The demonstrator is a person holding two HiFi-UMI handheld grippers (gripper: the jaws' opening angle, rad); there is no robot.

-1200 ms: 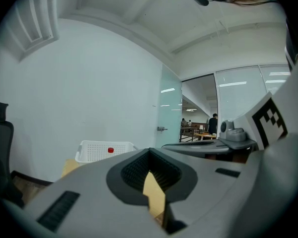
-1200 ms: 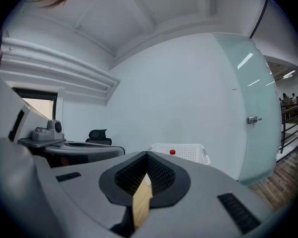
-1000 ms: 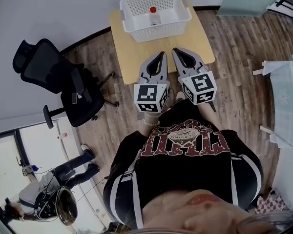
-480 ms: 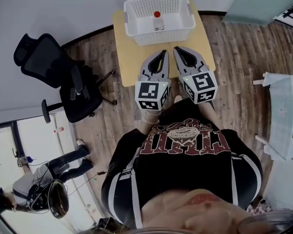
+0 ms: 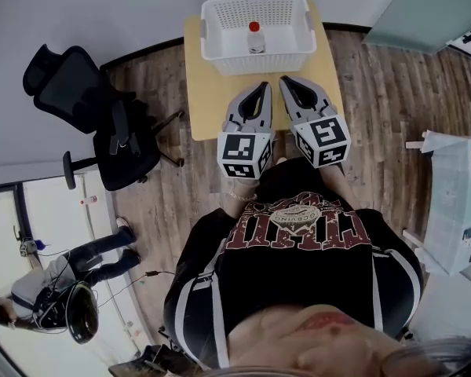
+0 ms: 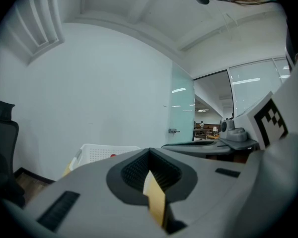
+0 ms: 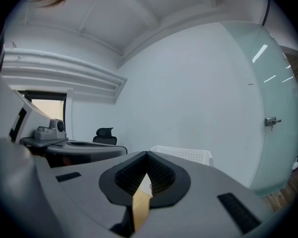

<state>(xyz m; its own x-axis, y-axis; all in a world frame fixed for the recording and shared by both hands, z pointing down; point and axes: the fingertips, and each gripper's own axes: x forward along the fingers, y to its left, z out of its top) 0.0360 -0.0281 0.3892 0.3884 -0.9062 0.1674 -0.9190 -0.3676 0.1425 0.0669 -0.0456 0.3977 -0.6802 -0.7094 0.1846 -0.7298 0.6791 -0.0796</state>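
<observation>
While the left gripper and right gripper hang closed and empty mid-frame, the red-capped bottle stands in the white basket above them. The jaws should likely part before clearing its near wall.

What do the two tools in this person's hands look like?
The left gripper and right gripper are smooth grey wedges whose jaws carry black ribbed pads. Each ends in a white cube printed with black square markers. The person wears a black top with white sleeve stripes.
</observation>
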